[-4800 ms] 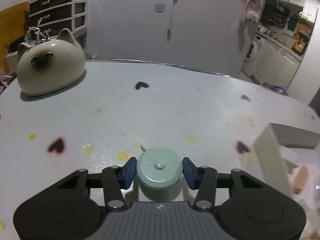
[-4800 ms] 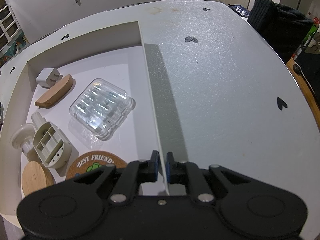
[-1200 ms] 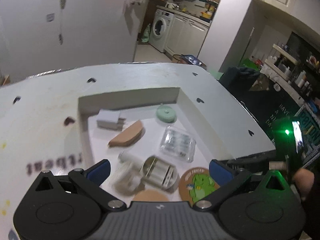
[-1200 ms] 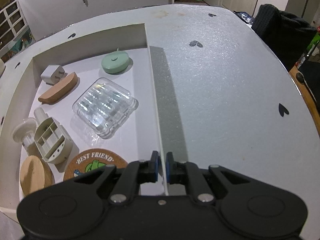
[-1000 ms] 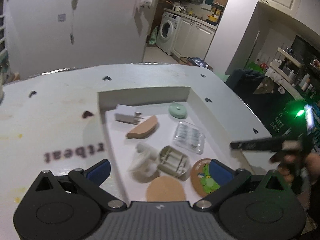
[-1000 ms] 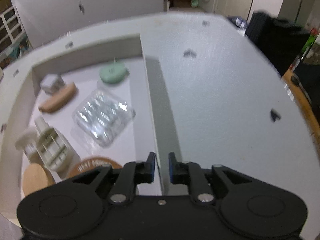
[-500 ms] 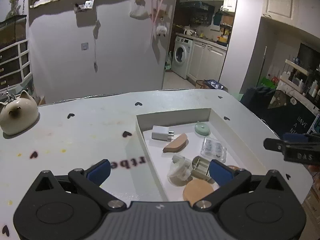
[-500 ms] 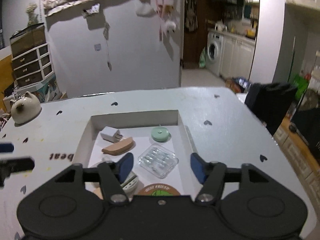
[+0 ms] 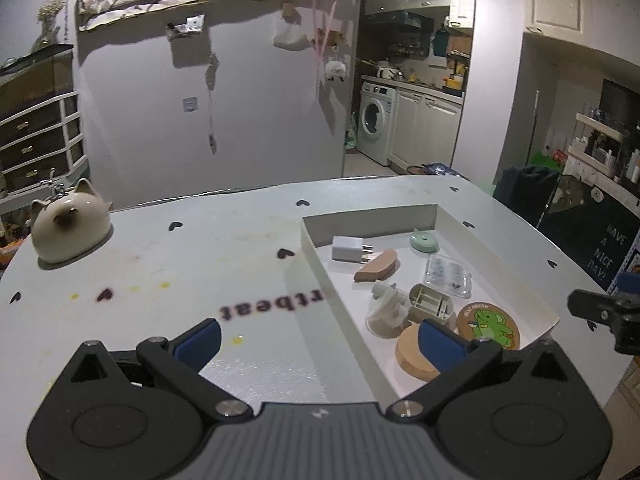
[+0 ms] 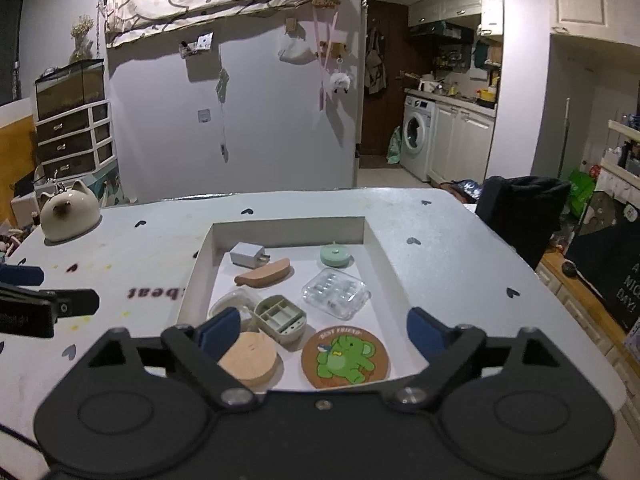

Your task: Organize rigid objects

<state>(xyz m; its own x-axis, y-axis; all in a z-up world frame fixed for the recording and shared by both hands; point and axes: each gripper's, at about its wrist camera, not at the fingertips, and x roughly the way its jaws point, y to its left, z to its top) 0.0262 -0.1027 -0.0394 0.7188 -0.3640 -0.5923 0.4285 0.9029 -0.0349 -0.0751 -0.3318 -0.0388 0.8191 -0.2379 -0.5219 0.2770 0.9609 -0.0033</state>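
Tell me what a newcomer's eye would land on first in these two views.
First the shallow white tray in the middle of the heart-dotted table, filled with small things, the brightest being the round coaster with a green elephant at its near edge. Next the cream cat-shaped ornament alone at the table's far left corner. Both grippers, left gripper and right gripper, frame the view with jaws wide and empty.

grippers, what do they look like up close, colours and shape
Both are alike: the left gripper and right gripper have matte black bodies with round recessed discs, angular black linkage arms with silver screw heads, and blue pads on the fingertips. The left one's centre panel is ribbed grey.
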